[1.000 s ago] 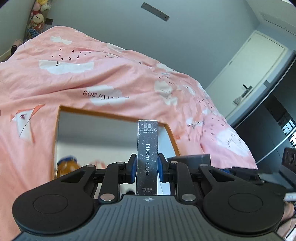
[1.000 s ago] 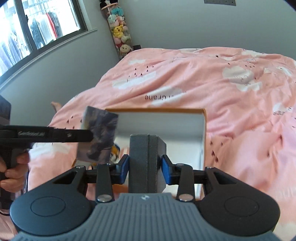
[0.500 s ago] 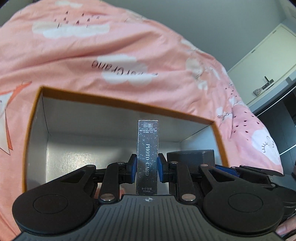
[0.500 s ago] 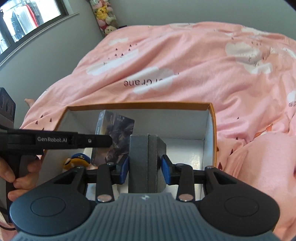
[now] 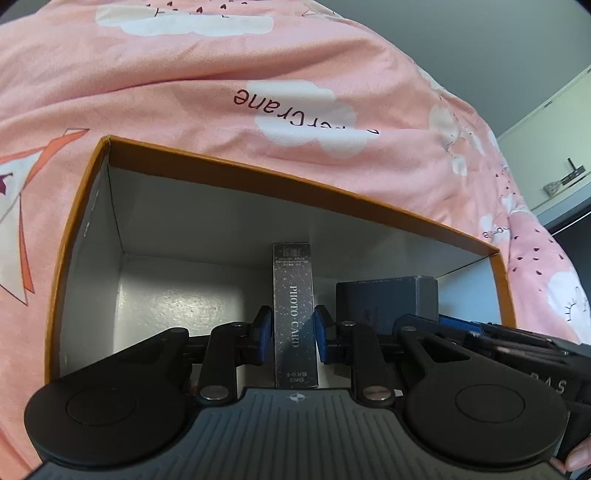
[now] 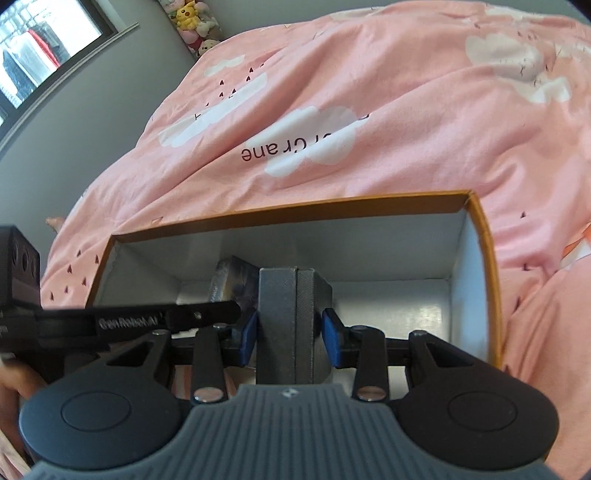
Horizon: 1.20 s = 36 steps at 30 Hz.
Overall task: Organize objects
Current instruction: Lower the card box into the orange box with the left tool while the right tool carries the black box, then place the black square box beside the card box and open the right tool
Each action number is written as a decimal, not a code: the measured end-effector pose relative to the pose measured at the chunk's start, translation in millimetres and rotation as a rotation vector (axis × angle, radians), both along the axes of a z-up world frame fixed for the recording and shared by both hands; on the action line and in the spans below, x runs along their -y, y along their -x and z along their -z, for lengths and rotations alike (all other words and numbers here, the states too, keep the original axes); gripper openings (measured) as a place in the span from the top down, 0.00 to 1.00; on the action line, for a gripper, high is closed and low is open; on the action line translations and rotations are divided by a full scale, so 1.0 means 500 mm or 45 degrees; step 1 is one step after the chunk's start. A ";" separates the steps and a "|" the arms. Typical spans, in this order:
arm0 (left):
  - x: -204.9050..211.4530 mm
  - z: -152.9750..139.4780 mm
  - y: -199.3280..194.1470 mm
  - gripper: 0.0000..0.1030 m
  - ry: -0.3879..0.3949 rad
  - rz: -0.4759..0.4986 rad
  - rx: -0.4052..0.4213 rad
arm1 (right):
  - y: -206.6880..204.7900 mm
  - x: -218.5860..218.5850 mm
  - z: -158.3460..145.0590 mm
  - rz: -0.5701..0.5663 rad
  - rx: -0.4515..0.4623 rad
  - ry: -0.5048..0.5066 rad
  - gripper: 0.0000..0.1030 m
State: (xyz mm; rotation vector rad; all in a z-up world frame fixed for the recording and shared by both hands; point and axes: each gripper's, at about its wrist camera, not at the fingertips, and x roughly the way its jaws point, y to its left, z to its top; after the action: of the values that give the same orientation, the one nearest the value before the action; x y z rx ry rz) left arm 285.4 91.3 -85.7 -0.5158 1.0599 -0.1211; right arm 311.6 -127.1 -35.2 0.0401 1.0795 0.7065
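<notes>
An orange cardboard box [image 5: 295, 181] with a white inside lies open on the bed. My left gripper [image 5: 293, 332] reaches down into it with a dark, upright "PHOTO CARD" box [image 5: 293, 314] between its blue pads. Its jaws are opening, though the pads still look to touch the card box's sides. My right gripper [image 6: 290, 332] is shut on a grey box [image 6: 291, 317] and holds it inside the orange box [image 6: 295, 210], to the right of the card box [image 6: 232, 280]. The left wrist view shows the grey box [image 5: 388, 299] beside the card box.
A pink duvet [image 5: 258, 74] with white clouds surrounds the orange box on every side. Stuffed toys [image 6: 192, 18] hang on the grey wall beside a window [image 6: 37, 48]. A pale door [image 5: 554, 166] is at the far right. A hand [image 6: 14, 384] grips the left tool.
Both grippers have sunk from above the orange box down into it, carrying the card box and the grey box. The orange box now fills much more of both views.
</notes>
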 end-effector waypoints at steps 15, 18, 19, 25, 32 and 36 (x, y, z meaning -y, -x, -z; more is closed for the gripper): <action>0.023 -0.047 0.013 0.86 -0.367 0.087 0.001 | -0.036 0.002 0.039 0.030 -0.178 -0.084 0.61; 0.015 -0.055 0.020 0.85 -0.251 0.074 0.053 | -0.036 0.008 0.039 0.037 -0.158 -0.053 0.62; 0.014 -0.057 0.021 0.85 -0.210 0.073 0.062 | -0.037 0.008 0.040 0.038 -0.154 -0.046 0.62; 0.039 -0.036 0.001 0.84 -0.311 0.102 -0.012 | -0.034 0.006 0.045 0.060 -0.116 0.035 0.62; 0.037 -0.015 -0.002 0.82 -0.341 0.112 -0.063 | -0.017 -0.023 0.044 0.007 0.053 0.233 0.50; 0.041 -0.009 -0.011 0.76 -0.375 0.138 -0.101 | 0.000 -0.050 0.056 -0.149 0.126 0.387 0.34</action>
State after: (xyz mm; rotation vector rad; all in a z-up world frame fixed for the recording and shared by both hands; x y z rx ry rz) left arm 290.9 70.7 -81.4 -0.1985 1.1602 -0.0392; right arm 311.7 -102.3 -63.1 -0.3181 1.0897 0.6354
